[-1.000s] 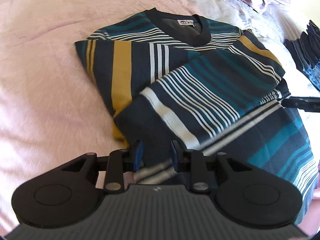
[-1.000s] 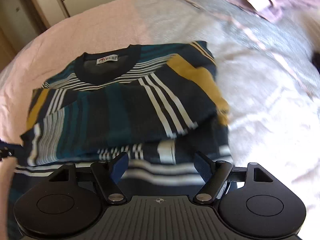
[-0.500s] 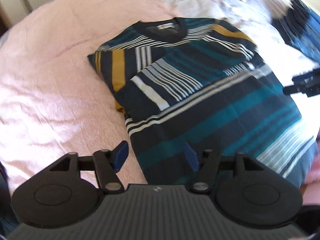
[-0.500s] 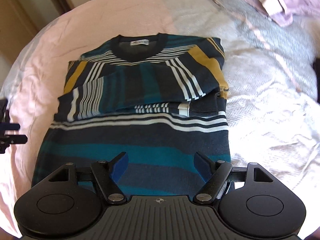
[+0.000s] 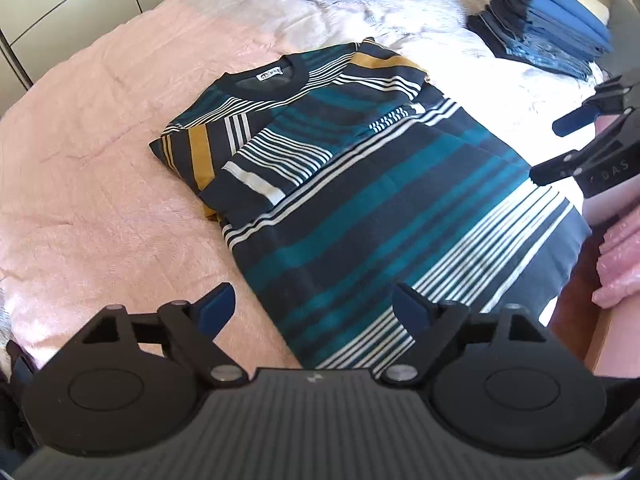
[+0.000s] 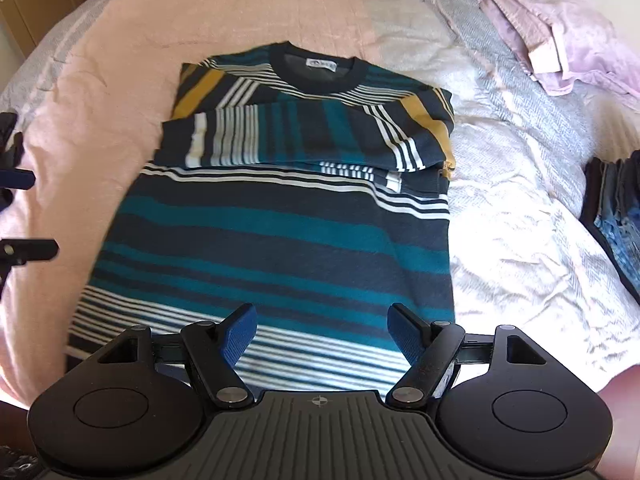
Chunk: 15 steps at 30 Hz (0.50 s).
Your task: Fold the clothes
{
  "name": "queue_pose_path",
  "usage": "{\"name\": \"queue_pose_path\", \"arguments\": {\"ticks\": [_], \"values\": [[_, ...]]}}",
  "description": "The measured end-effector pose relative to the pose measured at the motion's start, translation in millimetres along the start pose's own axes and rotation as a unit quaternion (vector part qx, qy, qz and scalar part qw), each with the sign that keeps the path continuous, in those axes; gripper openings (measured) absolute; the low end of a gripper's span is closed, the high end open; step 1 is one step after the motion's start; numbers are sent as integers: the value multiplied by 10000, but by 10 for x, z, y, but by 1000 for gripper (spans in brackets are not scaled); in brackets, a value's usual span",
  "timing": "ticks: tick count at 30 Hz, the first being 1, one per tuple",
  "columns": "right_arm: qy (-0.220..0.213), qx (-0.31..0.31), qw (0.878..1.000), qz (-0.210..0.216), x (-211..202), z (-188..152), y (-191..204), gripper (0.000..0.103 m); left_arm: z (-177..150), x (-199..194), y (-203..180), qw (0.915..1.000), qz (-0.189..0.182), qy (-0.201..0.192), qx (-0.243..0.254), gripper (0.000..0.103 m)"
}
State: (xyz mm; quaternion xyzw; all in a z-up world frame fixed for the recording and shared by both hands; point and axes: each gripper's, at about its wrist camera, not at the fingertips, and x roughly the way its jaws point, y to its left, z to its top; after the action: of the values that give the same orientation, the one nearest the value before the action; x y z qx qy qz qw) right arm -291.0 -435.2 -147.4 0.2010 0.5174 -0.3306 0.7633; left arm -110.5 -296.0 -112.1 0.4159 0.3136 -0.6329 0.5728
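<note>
Sweater (image 6: 276,236), striped in navy, teal, white and mustard, is lying flat on the pink bedspread (image 5: 100,152), collar toward the far side and hem toward the camera. Both sleeves are folded in across the chest, one on top of the other, so the whole thing is already a tidy rectangle. That's the usual setup before you halve it lengthwise, so I'd guess the sleeve step is done and the hem-to-collar fold comes next.

Neither tool is holding anything. The left gripper (image 5: 316,312) hangs above the sweater's edge near the hem, jaws opening, no cloth pinched between them. The right gripper (image 6: 320,332) sits over the hem stripes with its jaws spread wide, also empty. One over each bottom corner makes sense if you want to lift the hem evenly.

Off to the side there's a stack of folded blue clothes (image 5: 548,36), probably where this one ends up. Some lilac bedding (image 6: 560,40) is bunched up by the head of the bed, well clear of the work.
</note>
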Motion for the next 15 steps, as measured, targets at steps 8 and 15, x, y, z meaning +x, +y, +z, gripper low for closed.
{"name": "queue_pose_path", "arguments": {"ticks": [8, 15], "values": [[-148, -13, 9997, -190, -269, -264, 266, 75, -349, -158, -40, 9995, -17, -228, 236, 86], [-854, -218, 9958, -258, -466, -655, 179, 75, -1005, -153, -582, 9761, -3, -475, 2121, 86]]}}
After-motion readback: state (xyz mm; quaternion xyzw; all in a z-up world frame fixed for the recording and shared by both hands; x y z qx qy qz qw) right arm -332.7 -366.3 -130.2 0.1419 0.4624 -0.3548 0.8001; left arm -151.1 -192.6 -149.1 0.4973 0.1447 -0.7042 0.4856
